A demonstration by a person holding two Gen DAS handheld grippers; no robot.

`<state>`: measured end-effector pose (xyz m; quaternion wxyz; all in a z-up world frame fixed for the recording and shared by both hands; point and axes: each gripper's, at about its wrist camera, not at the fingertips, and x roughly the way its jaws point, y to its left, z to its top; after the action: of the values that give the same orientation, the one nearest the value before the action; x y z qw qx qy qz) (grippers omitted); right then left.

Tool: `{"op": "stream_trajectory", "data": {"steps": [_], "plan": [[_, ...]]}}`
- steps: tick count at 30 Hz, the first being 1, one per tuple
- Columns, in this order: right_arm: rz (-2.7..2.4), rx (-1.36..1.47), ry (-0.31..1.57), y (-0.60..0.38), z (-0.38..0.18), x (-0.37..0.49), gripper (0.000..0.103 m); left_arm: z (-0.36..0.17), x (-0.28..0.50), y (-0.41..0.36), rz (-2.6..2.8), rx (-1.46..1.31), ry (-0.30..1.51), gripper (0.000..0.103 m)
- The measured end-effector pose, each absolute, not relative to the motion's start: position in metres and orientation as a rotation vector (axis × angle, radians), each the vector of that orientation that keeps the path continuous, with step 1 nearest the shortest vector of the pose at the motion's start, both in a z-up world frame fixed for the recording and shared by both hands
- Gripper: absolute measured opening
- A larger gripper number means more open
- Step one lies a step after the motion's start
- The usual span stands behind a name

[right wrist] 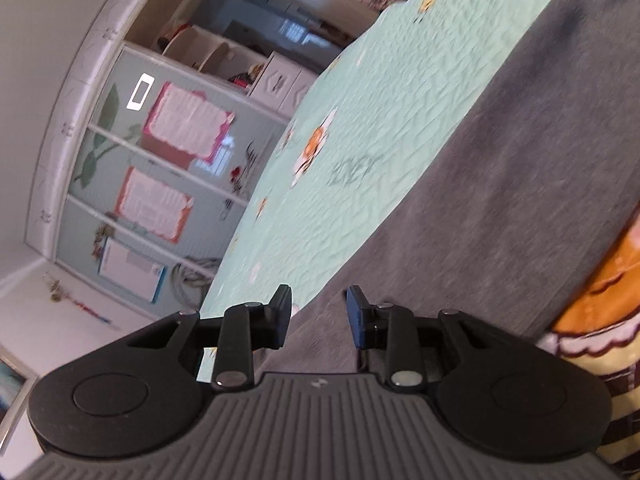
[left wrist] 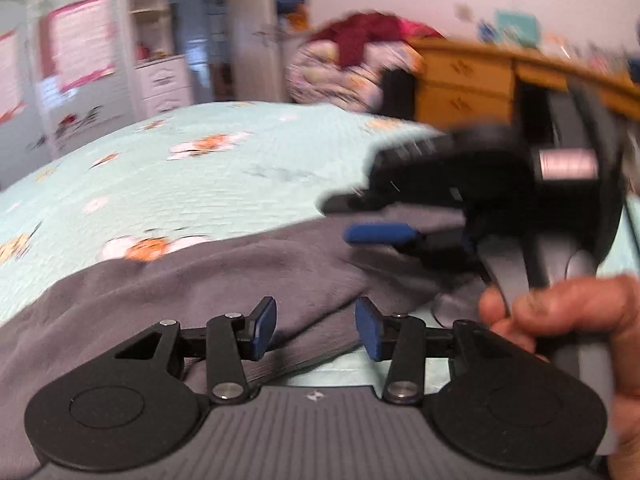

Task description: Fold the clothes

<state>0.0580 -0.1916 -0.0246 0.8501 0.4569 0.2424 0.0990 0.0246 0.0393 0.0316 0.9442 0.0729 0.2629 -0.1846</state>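
A grey garment (left wrist: 224, 276) lies spread on the mint quilted bed (left wrist: 208, 184). In the left wrist view my left gripper (left wrist: 316, 330) hovers low over the garment's near folded edge. Its blue pads (left wrist: 264, 326) stand apart and the cloth runs under the gap without being pinched. My right gripper (left wrist: 362, 218) appears blurred at the right of that view, held by a hand (left wrist: 568, 320), with its fingers apart just above the grey cloth. In the right wrist view, rolled sideways, the right gripper (right wrist: 318, 316) is open over the edge of the garment (right wrist: 500, 200).
A heap of red and patterned clothes (left wrist: 352, 60) sits at the far side of the bed beside a wooden dresser (left wrist: 468, 84). White cupboards (right wrist: 160, 140) with pinned papers line the far wall. An orange and striped fabric (right wrist: 600, 300) lies next to the garment.
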Motion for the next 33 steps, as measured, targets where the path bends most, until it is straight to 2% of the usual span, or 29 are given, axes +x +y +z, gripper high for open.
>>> {"op": "stream_trajectory", "data": {"steps": [4, 9, 12, 16, 17, 19, 21, 29, 33], "plan": [[0.225, 0.907, 0.536, -0.187, -0.018, 0.058, 0.037, 0.043, 0.035, 0.109, -0.232, -0.030, 0.547, 0.050], [0.355, 0.985, 0.489, -0.184, -0.017, 0.059, 0.038, 0.038, 0.079, 0.212, -0.117, -0.358, 0.625, 0.046], [0.487, 0.923, 0.527, -0.159, -0.010, 0.068, 0.038, 0.028, 0.104, 0.234, -0.119, -0.362, 0.703, 0.043], [0.622, 0.665, 0.608, -0.109, 0.002, 0.069, 0.040, 0.026, 0.119, 0.233, -0.167, -0.298, 0.729, 0.046], [0.607, 0.527, 0.649, -0.093, 0.003, 0.067, 0.040, 0.026, 0.123, 0.232, -0.175, -0.284, 0.732, 0.046], [0.576, 0.251, 0.708, -0.062, 0.004, 0.061, 0.033, 0.023, 0.124, 0.235, -0.188, -0.268, 0.732, 0.046], [0.586, 0.073, 0.697, -0.045, 0.013, 0.046, 0.036, 0.019, 0.122, 0.237, -0.200, -0.261, 0.728, 0.047], [0.623, 0.112, 0.710, -0.056, 0.011, 0.034, 0.037, 0.033, 0.095, 0.235, -0.166, -0.198, 0.690, 0.047], [0.619, 0.336, 0.635, -0.080, 0.018, 0.047, 0.039, 0.041, 0.063, 0.234, -0.228, -0.212, 0.659, 0.051]]}}
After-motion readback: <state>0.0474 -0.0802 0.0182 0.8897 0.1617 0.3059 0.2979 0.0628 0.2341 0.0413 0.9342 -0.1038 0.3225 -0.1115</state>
